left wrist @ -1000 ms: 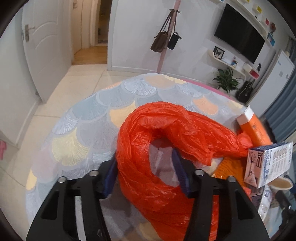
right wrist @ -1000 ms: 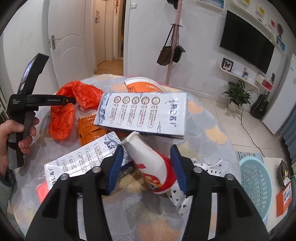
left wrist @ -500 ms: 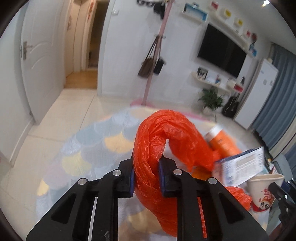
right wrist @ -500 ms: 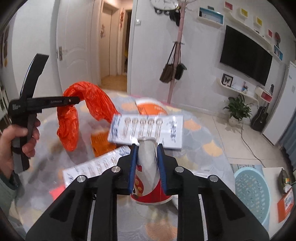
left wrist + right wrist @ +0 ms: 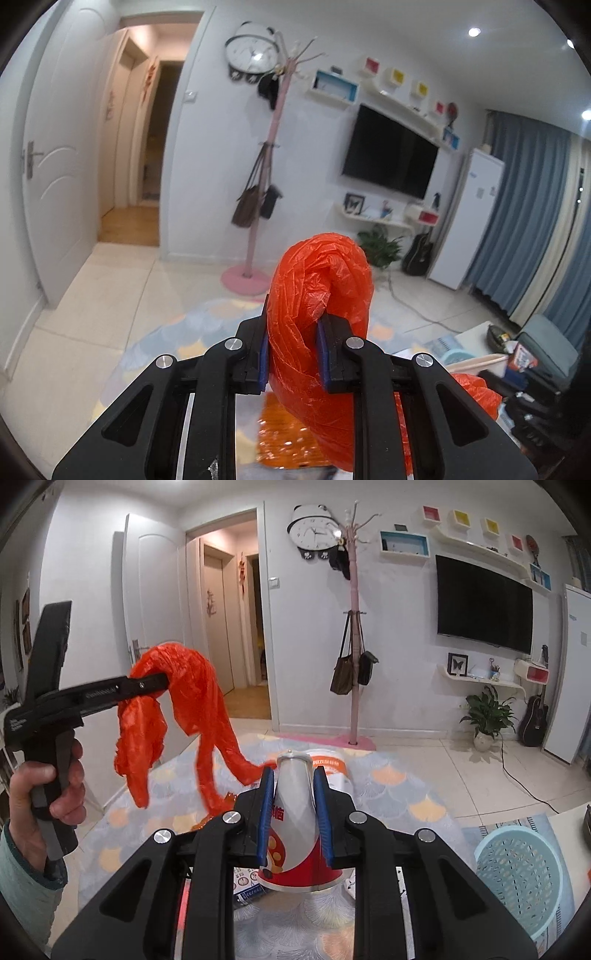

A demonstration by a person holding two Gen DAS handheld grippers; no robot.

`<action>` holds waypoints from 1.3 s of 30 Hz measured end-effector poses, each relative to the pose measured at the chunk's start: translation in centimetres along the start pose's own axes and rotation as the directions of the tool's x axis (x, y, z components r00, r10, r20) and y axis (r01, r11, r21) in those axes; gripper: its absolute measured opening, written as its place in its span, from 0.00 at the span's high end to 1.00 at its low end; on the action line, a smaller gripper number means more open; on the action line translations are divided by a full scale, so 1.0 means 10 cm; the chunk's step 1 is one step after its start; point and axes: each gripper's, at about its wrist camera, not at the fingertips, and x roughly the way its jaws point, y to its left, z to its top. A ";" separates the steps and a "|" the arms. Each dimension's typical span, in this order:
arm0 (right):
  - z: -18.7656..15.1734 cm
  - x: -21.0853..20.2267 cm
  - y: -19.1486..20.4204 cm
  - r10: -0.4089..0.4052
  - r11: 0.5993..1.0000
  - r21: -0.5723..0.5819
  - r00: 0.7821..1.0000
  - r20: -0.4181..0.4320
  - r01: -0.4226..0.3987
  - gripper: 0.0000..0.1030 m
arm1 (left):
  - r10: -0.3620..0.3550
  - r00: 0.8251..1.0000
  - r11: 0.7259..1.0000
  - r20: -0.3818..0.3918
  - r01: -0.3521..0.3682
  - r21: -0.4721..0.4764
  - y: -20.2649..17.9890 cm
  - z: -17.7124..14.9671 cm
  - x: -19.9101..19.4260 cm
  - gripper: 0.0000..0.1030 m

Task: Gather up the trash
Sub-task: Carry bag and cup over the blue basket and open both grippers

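Note:
My left gripper [image 5: 291, 350] is shut on a crumpled orange plastic bag [image 5: 321, 295], lifted off the table. From the right wrist view the same bag [image 5: 177, 698] drapes from the left gripper [image 5: 162, 681], which a hand [image 5: 44, 794] holds at the left. A red-and-white paper cup [image 5: 295, 823], squeezed flat at its upper end, is pinched in my right gripper [image 5: 293, 812], raised above the table [image 5: 406, 812] with its scale-pattern cloth. An orange-and-white tub [image 5: 328, 766] lies just beyond the cup.
A light blue plastic basket [image 5: 517, 871] stands on the floor at the lower right. Orange wrapper pieces [image 5: 284, 439] and a printed carton [image 5: 247, 886] lie on the table beneath the grippers. A pink coat stand [image 5: 352, 646] with bags stands by the far wall.
Both grippers closed, the left on the orange bag and the right on the paper cup. Both then rose, lifting bag and cup off the table, and tilted up toward the room.

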 end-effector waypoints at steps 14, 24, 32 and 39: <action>-0.03 -0.48 -0.50 -0.105 0.989 0.108 0.992 0.075 0.096 0.81 | -0.154 0.988 0.985 0.026 0.151 0.087 -0.82 0.12 0.08 0.82; -0.28 -0.92 -1.47 -0.313 0.922 0.258 0.948 0.063 0.287 0.81 | -0.293 0.954 0.941 -0.066 0.300 0.157 -1.83 -0.09 0.52 0.82; -0.68 -1.03 -2.18 -0.443 0.831 0.361 0.896 -0.033 0.424 0.81 | -0.349 0.915 0.906 -0.200 0.385 0.179 -2.64 -0.55 1.08 0.82; -1.16 -0.86 -2.79 -0.472 0.737 0.466 0.866 -0.164 0.490 0.81 | -0.303 0.894 0.913 -0.329 0.371 0.168 -3.06 -0.96 1.72 0.82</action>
